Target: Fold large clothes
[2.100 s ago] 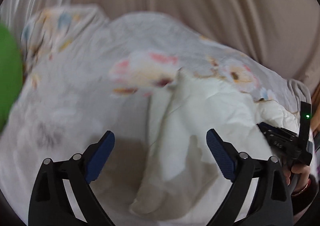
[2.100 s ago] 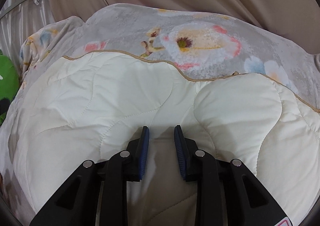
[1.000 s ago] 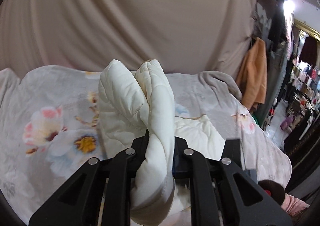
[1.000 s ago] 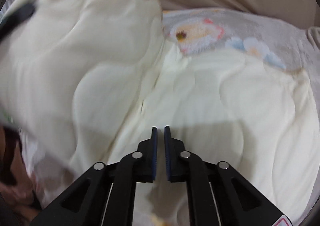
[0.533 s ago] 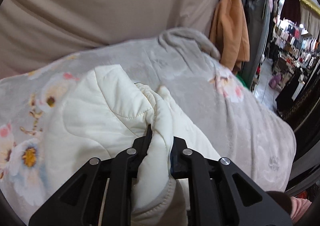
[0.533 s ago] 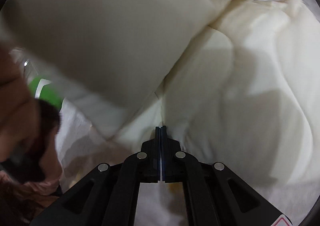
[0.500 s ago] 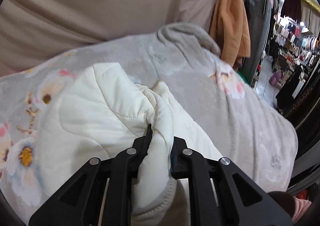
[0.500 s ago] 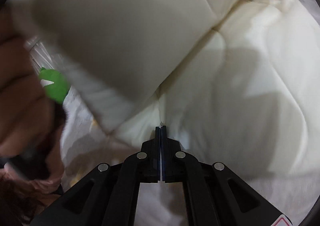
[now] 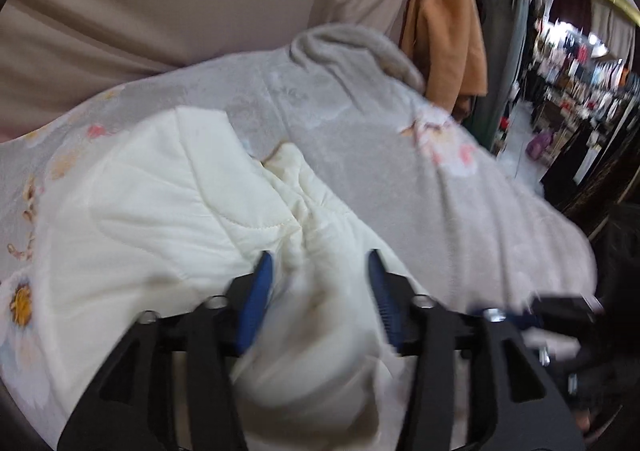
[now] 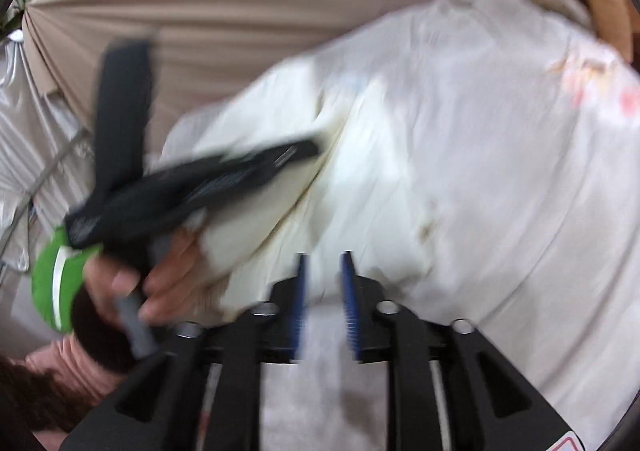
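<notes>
So the cream quilted garment is lying on the floral blanket that covers the bed, bunched up toward the near left of the left wrist view, with a puffy fold running away from the camera toward the far side. That fold sits right between the left tongs, and that's the relation everything hangs on: the padded cloth is directly ahead and slightly under them, its long ridge roughly in line with where they point.

The left tongs have just been opening. The blue pads now stand apart on either side of the bunched fold, not pinching it as far as I can tell, so I'd call that a let-go with the cloth left lying in the gap.

The right tongs have also just been opening, only a modest gap, and there's nothing gripped between them. The cream padding lies just ahead and to their left, with pale blanket underneath. In that view the person's left hand and its tool sit at the near left, right on top of the garment, so the left side is the nearer one for a re-grab. Pretty blurry though.

Writing: nothing readable. There's a red-edged sticker corner on the right tool, too cropped to make out.
</notes>
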The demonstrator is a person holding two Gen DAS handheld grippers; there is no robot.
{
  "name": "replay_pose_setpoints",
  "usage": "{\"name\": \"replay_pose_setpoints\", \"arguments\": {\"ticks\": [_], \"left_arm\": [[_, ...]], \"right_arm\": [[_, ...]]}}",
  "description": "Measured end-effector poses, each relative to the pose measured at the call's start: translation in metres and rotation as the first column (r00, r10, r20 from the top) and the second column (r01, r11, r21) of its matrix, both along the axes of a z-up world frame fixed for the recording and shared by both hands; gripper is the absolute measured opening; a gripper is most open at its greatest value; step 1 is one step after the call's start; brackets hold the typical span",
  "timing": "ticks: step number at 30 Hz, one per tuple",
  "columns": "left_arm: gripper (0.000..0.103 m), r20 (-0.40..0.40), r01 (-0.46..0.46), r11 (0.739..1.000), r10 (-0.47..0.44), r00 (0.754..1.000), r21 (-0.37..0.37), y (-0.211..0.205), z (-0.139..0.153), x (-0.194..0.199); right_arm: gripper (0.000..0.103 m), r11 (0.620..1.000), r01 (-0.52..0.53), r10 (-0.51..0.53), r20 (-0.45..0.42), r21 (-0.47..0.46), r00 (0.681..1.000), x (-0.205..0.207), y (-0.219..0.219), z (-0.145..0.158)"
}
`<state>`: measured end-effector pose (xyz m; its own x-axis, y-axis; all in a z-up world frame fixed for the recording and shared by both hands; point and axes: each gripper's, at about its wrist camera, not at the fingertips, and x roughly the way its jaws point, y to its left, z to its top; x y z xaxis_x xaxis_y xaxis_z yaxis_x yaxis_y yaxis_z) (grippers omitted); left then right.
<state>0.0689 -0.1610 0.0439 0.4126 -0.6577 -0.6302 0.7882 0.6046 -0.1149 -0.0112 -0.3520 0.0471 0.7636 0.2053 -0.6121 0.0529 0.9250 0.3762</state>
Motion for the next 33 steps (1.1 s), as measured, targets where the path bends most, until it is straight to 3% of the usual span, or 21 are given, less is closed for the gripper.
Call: {"name": "replay_pose_setpoints", "arguments": {"ticks": [2,6,8,12,15,16,17,18,20,25,27,30,33], "left_arm": [[0.069,0.000,-0.001,0.996,0.001,1.000,-0.094,0.040,0.023,-0.011],[0.088,0.025,-0.096,0.984,0.101,0.995,-0.148,0.106,0.042,-0.023],[0.088,0.034,-0.163,0.981,0.168,0.985,-0.107,0.130,0.034,-0.027],[0.088,0.027,-0.202,0.978,0.201,0.979,0.048,0.141,-0.010,-0.037],[0.088,0.071,-0.249,0.956,0.241,0.968,0.155,0.135,-0.044,-0.039],[0.086,0.070,-0.256,0.952,0.248,0.966,0.168,0.134,-0.051,-0.037],[0.084,0.057,-0.261,0.949,0.255,0.965,0.175,0.132,-0.058,-0.033],[0.082,0.039,-0.265,0.949,0.262,0.964,0.174,0.132,-0.061,-0.030],[0.082,-0.007,-0.263,0.954,0.267,0.964,0.144,0.133,-0.062,-0.024],[0.082,-0.028,-0.244,0.962,0.249,0.968,0.124,0.127,-0.061,-0.020],[0.077,-0.048,-0.250,0.956,0.260,0.964,0.153,0.120,-0.072,-0.012],[0.077,-0.137,-0.237,0.957,0.261,0.956,0.166,0.117,-0.090,0.000],[0.068,-0.090,-0.208,0.962,0.226,0.970,0.174,0.117,-0.080,-0.014]], "right_arm": [[0.055,1.000,0.018,-0.017,0.073,-0.006,0.997,-0.001,-0.005,0.022],[0.071,0.998,-0.057,0.058,0.146,-0.009,0.988,0.005,-0.010,0.049],[0.079,0.993,-0.119,0.116,0.155,0.007,0.981,0.017,0.004,0.054],[0.081,0.983,-0.183,0.182,0.118,0.000,0.976,0.024,0.042,0.057],[0.083,0.976,-0.186,0.196,0.083,-0.109,0.977,0.041,0.069,0.051],[0.078,0.972,-0.174,0.188,0.079,-0.155,0.979,0.046,0.078,0.044],[0.047,0.966,-0.153,0.170,0.070,-0.209,0.983,0.044,0.088,0.041],[0.031,0.958,-0.150,0.168,0.056,-0.244,0.984,0.045,0.093,0.039],[0.020,0.969,-0.157,0.173,0.067,-0.190,0.983,0.040,0.082,0.041],[0.014,0.988,-0.071,0.094,0.172,-0.136,0.981,-0.002,0.044,0.046],[0.014,0.993,-0.021,0.035,0.127,-0.116,0.991,-0.007,0.021,0.025],[0.014,0.998,0.025,-0.025,-0.010,-0.051,1.000,0.001,-0.009,-0.026],[0.015,0.998,0.021,-0.023,-0.038,-0.056,0.999,0.002,-0.010,-0.049]]}}
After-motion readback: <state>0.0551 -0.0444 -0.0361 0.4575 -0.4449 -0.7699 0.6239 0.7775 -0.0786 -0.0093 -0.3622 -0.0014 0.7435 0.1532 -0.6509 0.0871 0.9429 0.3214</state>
